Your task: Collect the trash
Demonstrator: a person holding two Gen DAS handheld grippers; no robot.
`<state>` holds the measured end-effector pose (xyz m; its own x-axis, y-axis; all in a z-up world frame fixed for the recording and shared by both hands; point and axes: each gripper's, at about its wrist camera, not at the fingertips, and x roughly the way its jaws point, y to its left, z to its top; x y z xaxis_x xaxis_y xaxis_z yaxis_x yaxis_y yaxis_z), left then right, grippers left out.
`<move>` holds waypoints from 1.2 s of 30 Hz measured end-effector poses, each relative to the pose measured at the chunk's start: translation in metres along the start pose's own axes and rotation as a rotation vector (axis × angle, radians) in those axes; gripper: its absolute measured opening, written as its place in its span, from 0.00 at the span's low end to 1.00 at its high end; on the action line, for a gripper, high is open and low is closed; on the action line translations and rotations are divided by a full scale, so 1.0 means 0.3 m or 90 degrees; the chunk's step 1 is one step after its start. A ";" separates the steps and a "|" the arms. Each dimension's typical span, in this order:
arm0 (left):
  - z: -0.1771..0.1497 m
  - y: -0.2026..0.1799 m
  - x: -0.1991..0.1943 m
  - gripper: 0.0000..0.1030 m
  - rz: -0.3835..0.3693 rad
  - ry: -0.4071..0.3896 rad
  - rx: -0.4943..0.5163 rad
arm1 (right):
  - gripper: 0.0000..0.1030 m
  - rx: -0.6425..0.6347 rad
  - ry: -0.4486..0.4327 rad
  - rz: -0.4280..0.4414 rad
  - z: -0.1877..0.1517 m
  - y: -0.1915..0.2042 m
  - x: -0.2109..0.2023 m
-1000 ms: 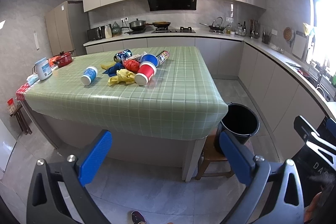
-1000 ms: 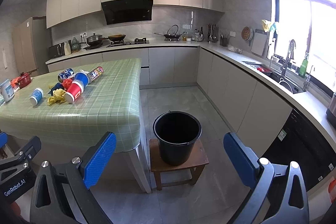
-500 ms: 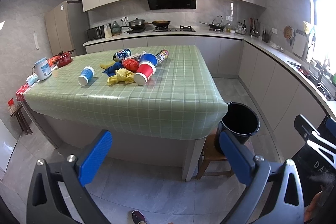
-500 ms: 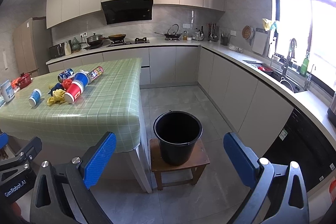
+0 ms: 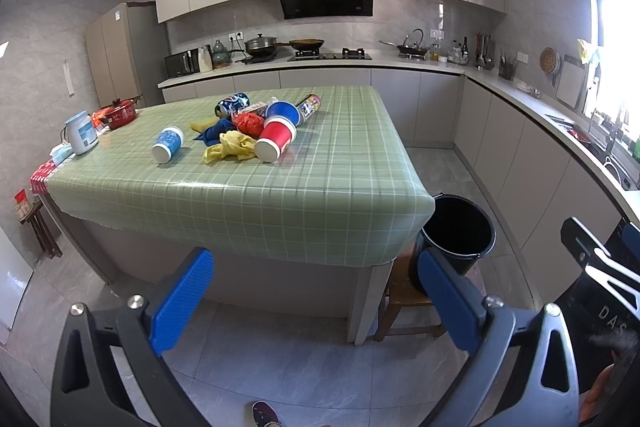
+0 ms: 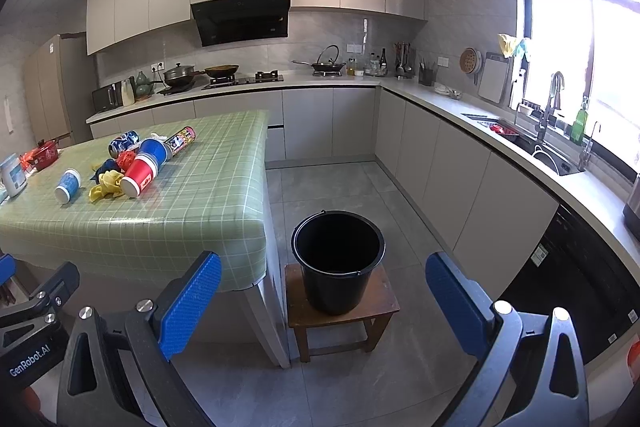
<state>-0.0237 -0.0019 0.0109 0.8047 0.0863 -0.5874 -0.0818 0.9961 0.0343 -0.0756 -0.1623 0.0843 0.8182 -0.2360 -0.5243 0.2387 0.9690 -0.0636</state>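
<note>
Trash lies in a pile on the green checked table (image 5: 320,187): a red paper cup (image 5: 276,141) on its side, a blue cup (image 5: 282,111), a small blue-and-white cup (image 5: 168,143), a soda can (image 5: 232,103), a snack tube (image 5: 309,105), yellow (image 5: 230,147), blue and red crumpled scraps. The red cup (image 6: 140,174) also shows in the right wrist view. A black bucket (image 6: 338,259) stands on a wooden stool (image 6: 384,303) beside the table. My left gripper (image 5: 316,291) is open and empty, well short of the table. My right gripper (image 6: 324,295) is open and empty, before the bucket.
A white jar (image 5: 81,133) and a red pot (image 5: 118,113) sit at the table's far left. Kitchen counters (image 6: 460,99) run along the back and right walls, with a sink (image 6: 556,159). Grey tiled floor (image 6: 340,187) lies between table and cabinets.
Both views have shifted only slightly; the table looks a touch closer. Both grippers stay open and empty.
</note>
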 end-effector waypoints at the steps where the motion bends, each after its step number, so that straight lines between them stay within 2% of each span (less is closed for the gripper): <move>1: 0.000 -0.001 0.000 1.00 0.000 0.000 0.000 | 1.00 0.000 0.000 0.000 0.000 0.000 0.001; 36: 0.000 0.021 0.009 1.00 0.006 0.008 -0.004 | 1.00 -0.001 0.009 0.008 0.007 0.023 0.028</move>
<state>-0.0221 0.0047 0.0096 0.7967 0.0957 -0.5968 -0.0932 0.9950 0.0351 -0.0661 -0.1578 0.0813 0.8136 -0.2233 -0.5368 0.2279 0.9719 -0.0589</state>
